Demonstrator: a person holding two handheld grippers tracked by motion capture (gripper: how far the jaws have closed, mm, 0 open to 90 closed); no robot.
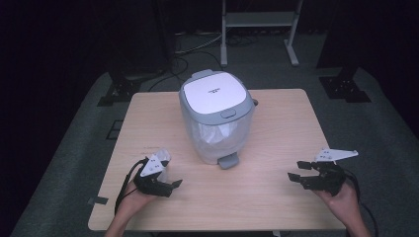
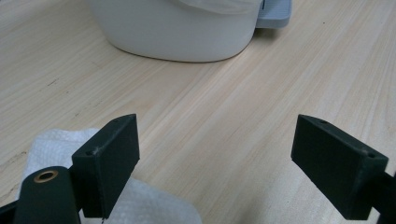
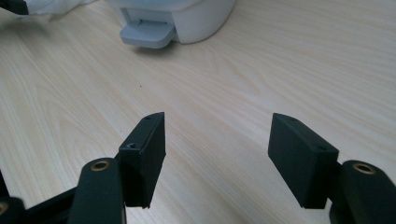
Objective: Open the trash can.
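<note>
Bin (image 1: 217,116) with white-grey lid shut, mid-desk toward far edge; white bag liner inside, seen through clear wall. Grey pedal (image 1: 228,160) at near side. Desk (image 1: 276,197) bare wood around bin, open room near, left and right. Left tool (image 1: 168,186) near-left, jaws apart, white tissue (image 2: 51,144) under left jaw. Right tool (image 1: 296,170) near-right, jaws apart, nothing between. Both well apart from bin.
</note>
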